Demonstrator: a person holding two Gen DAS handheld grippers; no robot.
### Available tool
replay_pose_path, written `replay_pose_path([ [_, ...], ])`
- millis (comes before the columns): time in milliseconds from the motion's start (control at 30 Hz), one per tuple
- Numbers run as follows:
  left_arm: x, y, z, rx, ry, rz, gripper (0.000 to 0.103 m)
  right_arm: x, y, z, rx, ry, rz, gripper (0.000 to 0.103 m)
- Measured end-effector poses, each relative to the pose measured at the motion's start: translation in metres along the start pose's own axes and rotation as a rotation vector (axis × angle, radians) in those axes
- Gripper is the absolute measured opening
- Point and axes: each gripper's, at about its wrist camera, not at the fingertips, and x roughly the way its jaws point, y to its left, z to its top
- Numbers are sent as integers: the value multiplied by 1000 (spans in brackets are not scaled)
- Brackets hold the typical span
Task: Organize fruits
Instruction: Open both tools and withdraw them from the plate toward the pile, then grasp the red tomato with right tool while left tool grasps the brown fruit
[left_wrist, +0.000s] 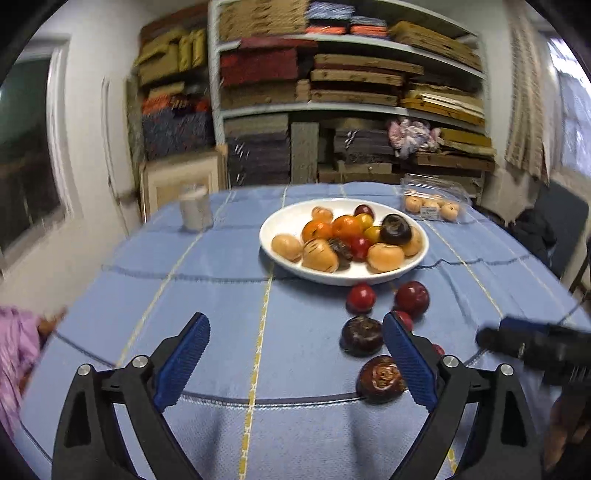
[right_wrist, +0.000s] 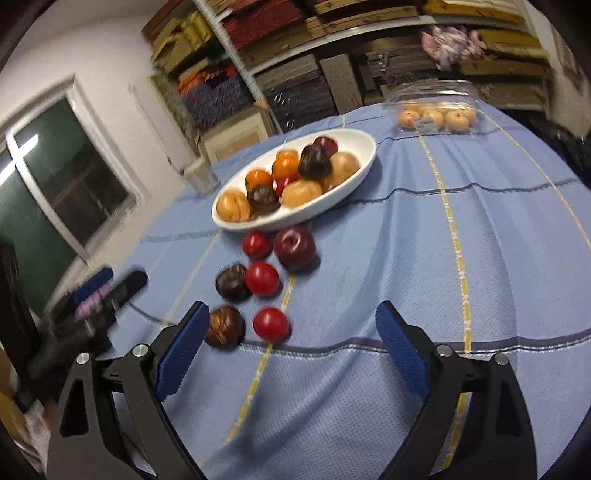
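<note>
Left wrist view:
- The left gripper (left_wrist: 295, 354) has its blue-padded jaws spread wide and released, with only the blue woven cloth (left_wrist: 207, 295) over the counter between them.
- The white oval ceramic plate (left_wrist: 280, 258) sits beyond the gripper, piled with tan, orange, yellow, red and dark fruits.
- On the cloth just in front of the plate lie a small red round fruit (left_wrist: 361, 297) and a larger dark red apple-like fruit (left_wrist: 412, 298).
- Nearer than those, further from the plate, lie a dark purple round fruit (left_wrist: 361, 335) and a brown glossy round fruit (left_wrist: 380, 378), the latter just beside the outer face of the right-hand pad.
- A clear plastic clamshell box (left_wrist: 432, 199) holding tan fruits stands behind the plate, to its right.
- A pale cylindrical cup (left_wrist: 194, 210), blurred, stands left of the plate.
- The right gripper (left_wrist: 532, 343) shows as a dark blur right of the loose fruits; this view does not show how its jaws stand.

Right wrist view:
- The right gripper (right_wrist: 291, 339) also has its jaws wide apart and released, gripping nothing.
- The plate (right_wrist: 354, 142) lies beyond, tilted in the picture, with the clamshell box (right_wrist: 432, 107) behind it to the right.
- Six loose fruits trail from the plate's near rim toward the gripper: red and dark red ones closest to the plate, then the dark purple fruit (right_wrist: 232, 282) beside a red one, then the brown fruit (right_wrist: 223, 326) and a red tomato-like fruit (right_wrist: 271, 324).
- The brown fruit lies just beside the left-hand pad's tip; whether they touch is unclear.
</note>
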Motion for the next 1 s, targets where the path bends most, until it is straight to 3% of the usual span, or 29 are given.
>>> replay_pose_path([
  [267,12,40,0,-201,88,-71,95,11,28,-11,-197,-14,-128,87],
  [333,11,42,0,-205,88,-70,95,20,38,-13,-266,12,-158,75],
  [400,10,40,-1,-195,87,-68,95,34,47,-15,-317,71,-172,51],
  [467,10,37,-1,-181,90,-69,95,45,51,-14,-334,115,-173,46],
  [600,10,31,0,-152,88,-67,95,56,48,-10,-307,134,-159,45],
  [633,11,29,1,-147,89,-68,95,59,47,-9,-300,147,-152,42],
  [700,12,26,1,-136,94,-71,95,64,45,-8,-289,173,-132,26],
  [733,13,25,0,-131,99,-74,95,64,44,-7,-282,173,-123,26],
  [900,21,10,-5,-71,143,-108,95,45,32,0,-227,102,-86,25],
  [1000,23,-16,-11,36,147,-137,95,24,10,13,-123,35,-67,26],
])
